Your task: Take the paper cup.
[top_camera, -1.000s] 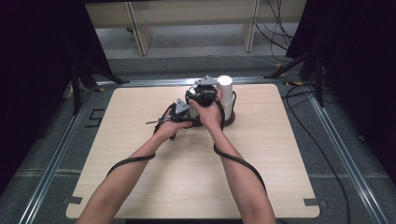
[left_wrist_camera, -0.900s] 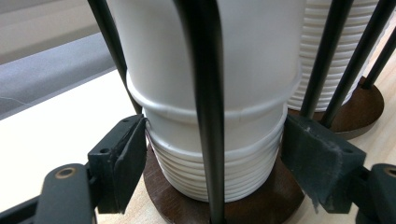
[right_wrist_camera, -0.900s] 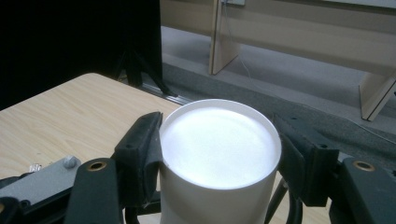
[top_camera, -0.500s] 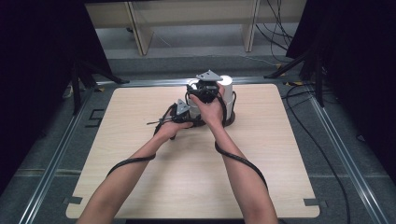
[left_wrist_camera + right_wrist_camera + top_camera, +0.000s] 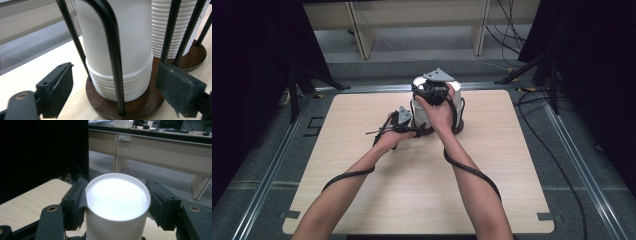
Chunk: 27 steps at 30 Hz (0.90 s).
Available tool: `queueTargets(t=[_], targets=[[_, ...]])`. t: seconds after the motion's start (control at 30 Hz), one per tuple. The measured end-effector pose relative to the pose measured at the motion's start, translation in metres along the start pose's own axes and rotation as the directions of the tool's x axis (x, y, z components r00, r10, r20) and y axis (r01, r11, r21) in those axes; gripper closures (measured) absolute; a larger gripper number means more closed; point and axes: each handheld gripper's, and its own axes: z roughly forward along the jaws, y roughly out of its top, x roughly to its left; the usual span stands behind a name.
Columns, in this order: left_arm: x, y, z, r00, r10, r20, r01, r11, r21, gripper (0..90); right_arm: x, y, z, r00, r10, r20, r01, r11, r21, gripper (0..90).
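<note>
Two grippers are at work on a cup dispenser, and we take the step in hand to be drawing one white cup off the top of a stack.

Nearest to us in the high view, the left gripper (image 5: 404, 120) sits low on the table (image 5: 362, 200), at the foot of the holder. In the left gripper view its jaws stand apart on either side of a black wire upright (image 5: 113, 62) and the near stack of cups (image 5: 120, 50), touching neither; they have just been opening, and nothing is pressed between the pads. The stack rests upside down on a dark wooden base (image 5: 140, 107), with a second stack (image 5: 175, 25) just beyond it on a base of its own.

Farther off, the right gripper (image 5: 432, 92) is above the holder. In the right gripper view its pads (image 5: 75, 202) press on both sides of the top cup (image 5: 117, 200), just under its upturned bottom, so we read a firm grip on that cup at the top of its stack.

Next, we judge, the right hand should lift straight up along the wire guides until the cup's rim clears them. The left gripper may need to steady the stack or base so that the cup below does not ride up with it.
</note>
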Motion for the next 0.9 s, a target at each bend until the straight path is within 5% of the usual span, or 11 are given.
queueTargets(t=[0.2,0.47,0.5,0.77,0.9], targets=[[0.001,0.0,-0.014,0.9999,0.015,-0.001,-0.015,0.9999,-0.002,10.9,0.004,0.008,-0.008,0.9996,0.021,-0.018,-0.021,1.0,-0.023,36.6],[-0.001,0.002,-0.035,0.9989,0.048,0.001,-0.048,0.9981,-0.04,8.9,0.003,0.015,-0.023,0.9995,-0.009,-0.031,0.007,0.998,-0.064,36.6],[-0.001,0.002,-0.038,0.9988,0.049,0.003,-0.049,0.9981,-0.039,8.7,0.005,0.015,-0.026,0.9986,0.02,-0.05,-0.023,0.998,-0.059,36.6],[-0.01,0.003,-0.064,0.999,0.039,0.022,-0.038,0.9976,-0.058,7.8,0.01,0.009,-0.046,0.9956,0.028,-0.089,-0.034,0.998,-0.061,36.6],[-0.015,0.003,-0.077,0.9973,0.068,0.03,-0.065,0.9954,-0.071,6.9,0.01,0.004,-0.054,0.9944,0.012,-0.105,-0.02,0.997,-0.073,36.6]])
